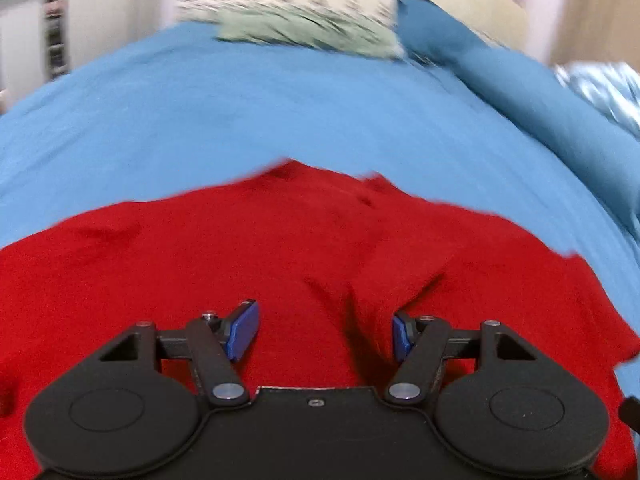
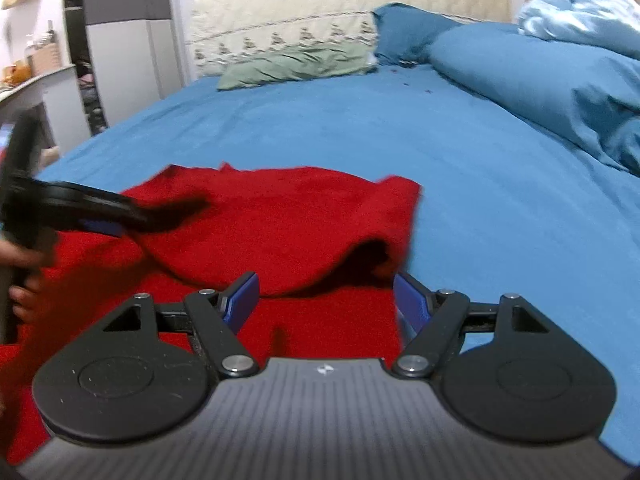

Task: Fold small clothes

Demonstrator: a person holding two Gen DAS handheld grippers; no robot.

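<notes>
A red garment (image 1: pixel 280 256) lies spread and rumpled on the blue bed sheet (image 1: pixel 280 104). My left gripper (image 1: pixel 325 330) is open and empty, close above the red cloth. In the right wrist view the red garment (image 2: pixel 288 224) has a fold raised at its near right part. My right gripper (image 2: pixel 325 298) is open and empty above the garment's near right edge. The left gripper (image 2: pixel 104 216), blurred, shows at the left of that view above the cloth, held by a hand.
A blue duvet (image 2: pixel 540 80) is bunched along the right of the bed. A green pillow (image 2: pixel 292 66) and a cream patterned pillow (image 2: pixel 280 36) lie at the headboard. A wardrobe (image 2: pixel 120 40) and a desk (image 2: pixel 36 84) stand at the left.
</notes>
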